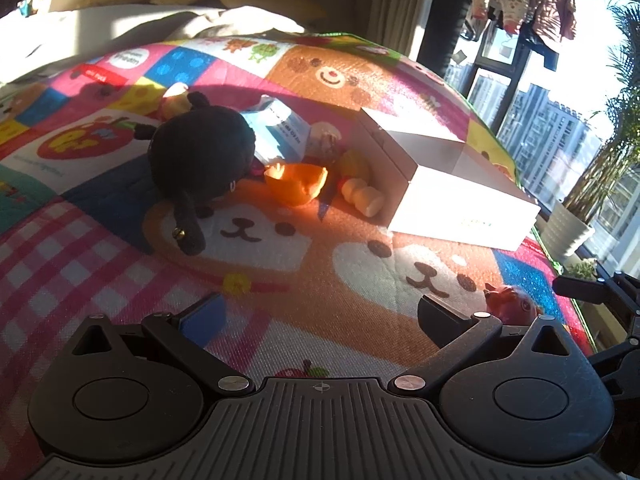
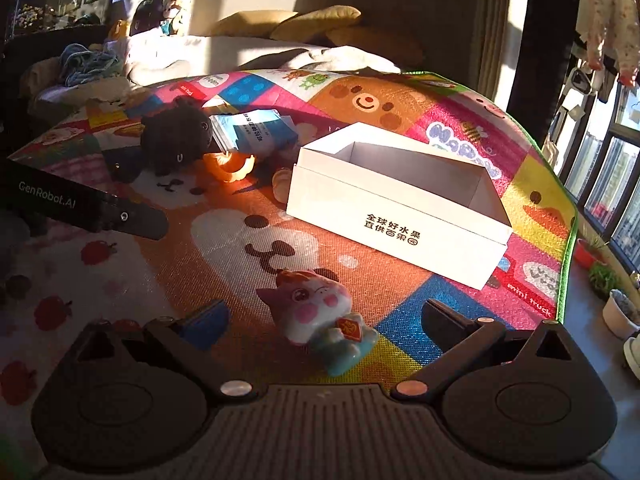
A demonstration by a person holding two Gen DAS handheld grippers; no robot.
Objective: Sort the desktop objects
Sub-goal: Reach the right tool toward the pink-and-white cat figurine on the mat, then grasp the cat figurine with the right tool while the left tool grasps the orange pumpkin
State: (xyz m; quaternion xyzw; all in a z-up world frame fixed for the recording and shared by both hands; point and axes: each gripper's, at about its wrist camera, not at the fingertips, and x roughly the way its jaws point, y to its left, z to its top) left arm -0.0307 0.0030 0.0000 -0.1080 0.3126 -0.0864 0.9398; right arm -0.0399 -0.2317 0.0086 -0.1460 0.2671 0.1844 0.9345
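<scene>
An open white box [image 2: 396,216] stands empty on a colourful play mat [image 2: 224,240]; it also shows in the left wrist view [image 1: 448,184]. A small cat figurine [image 2: 320,312] lies between the fingers of my right gripper [image 2: 324,320], which is open and not touching it. The figurine [image 1: 512,298] shows just right of my left gripper [image 1: 320,320], open and empty above the mat [image 1: 280,320]. Further off lie a black plush toy [image 1: 200,156], a blue-white packet [image 1: 280,132], an orange bowl-like piece [image 1: 296,184] and a pale toy [image 1: 364,198] beside the box.
The left gripper's body [image 2: 88,204] reaches in from the left of the right wrist view. The mat's green edge [image 2: 568,240] drops off at right, with plant pots [image 2: 620,312] and windows beyond. A sofa with cushions [image 2: 304,28] lies behind.
</scene>
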